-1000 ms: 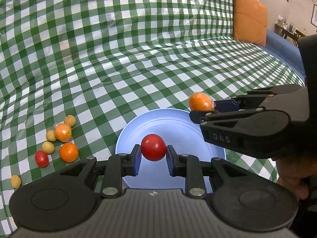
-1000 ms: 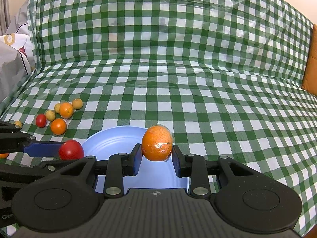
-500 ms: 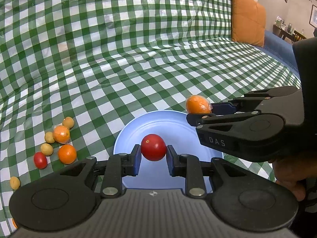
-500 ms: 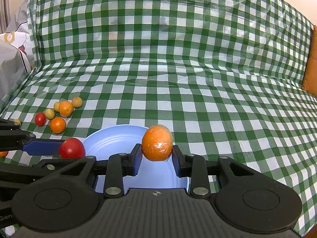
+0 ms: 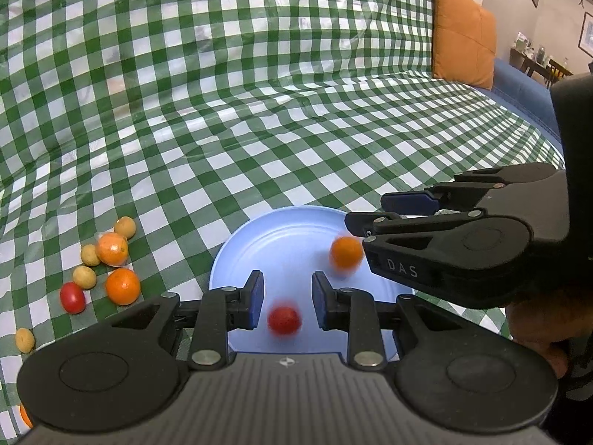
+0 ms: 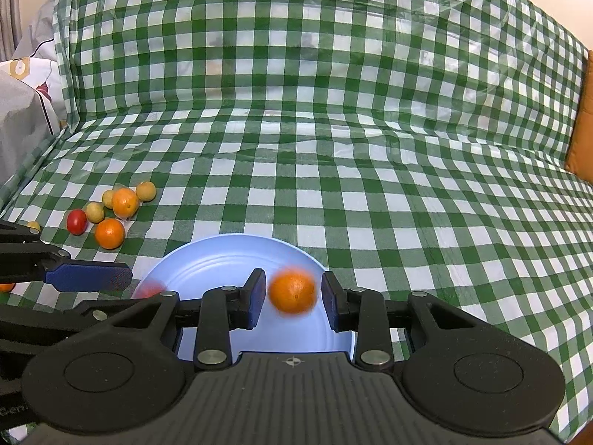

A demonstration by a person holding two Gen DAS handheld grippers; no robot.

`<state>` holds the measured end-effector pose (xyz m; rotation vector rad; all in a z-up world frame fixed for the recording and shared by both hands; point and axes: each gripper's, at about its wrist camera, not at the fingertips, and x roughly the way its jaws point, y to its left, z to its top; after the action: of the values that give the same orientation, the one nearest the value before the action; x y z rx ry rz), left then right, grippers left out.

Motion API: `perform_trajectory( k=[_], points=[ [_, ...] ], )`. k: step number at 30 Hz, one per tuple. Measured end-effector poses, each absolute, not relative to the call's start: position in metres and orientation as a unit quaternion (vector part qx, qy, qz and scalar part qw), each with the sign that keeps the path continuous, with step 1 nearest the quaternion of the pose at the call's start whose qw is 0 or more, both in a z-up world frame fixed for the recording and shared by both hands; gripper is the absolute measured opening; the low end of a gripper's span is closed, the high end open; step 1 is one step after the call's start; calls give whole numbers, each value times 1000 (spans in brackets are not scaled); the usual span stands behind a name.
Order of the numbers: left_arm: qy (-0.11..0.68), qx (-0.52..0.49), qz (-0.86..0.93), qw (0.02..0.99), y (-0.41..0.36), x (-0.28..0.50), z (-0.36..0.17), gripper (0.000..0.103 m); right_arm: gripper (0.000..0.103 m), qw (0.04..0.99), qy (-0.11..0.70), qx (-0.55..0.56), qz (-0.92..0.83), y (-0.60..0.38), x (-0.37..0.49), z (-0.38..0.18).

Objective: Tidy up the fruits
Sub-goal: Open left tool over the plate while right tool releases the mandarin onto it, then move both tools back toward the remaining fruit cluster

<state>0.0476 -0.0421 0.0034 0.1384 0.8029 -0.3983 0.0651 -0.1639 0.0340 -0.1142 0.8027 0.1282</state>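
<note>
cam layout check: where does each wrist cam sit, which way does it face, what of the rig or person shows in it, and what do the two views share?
Left wrist: sits on the left gripper, looks forward and down over its open fingers at a blurred tomato above the blue plate; right gripper and a hand show on the right.
Right wrist: sits on the right gripper, same tilt; a blurred orange is between its open fingers; left gripper enters from the left.
Shared: plate, both dropped fruits, loose fruit pile, checked cloth.

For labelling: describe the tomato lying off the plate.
Start at the blue plate on the checked cloth, then look left to the fruit cluster. The tomato sits at its left edge: the only red piece among oranges and small yellow fruits.
</note>
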Motion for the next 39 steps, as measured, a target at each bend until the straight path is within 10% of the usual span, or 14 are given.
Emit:
perform_trajectory(
  k=[39],
  points=[
    [393, 65, -185, 899, -36, 50, -3, 31, 50, 915, 394, -73, 50, -158, 68, 30]
  ],
)
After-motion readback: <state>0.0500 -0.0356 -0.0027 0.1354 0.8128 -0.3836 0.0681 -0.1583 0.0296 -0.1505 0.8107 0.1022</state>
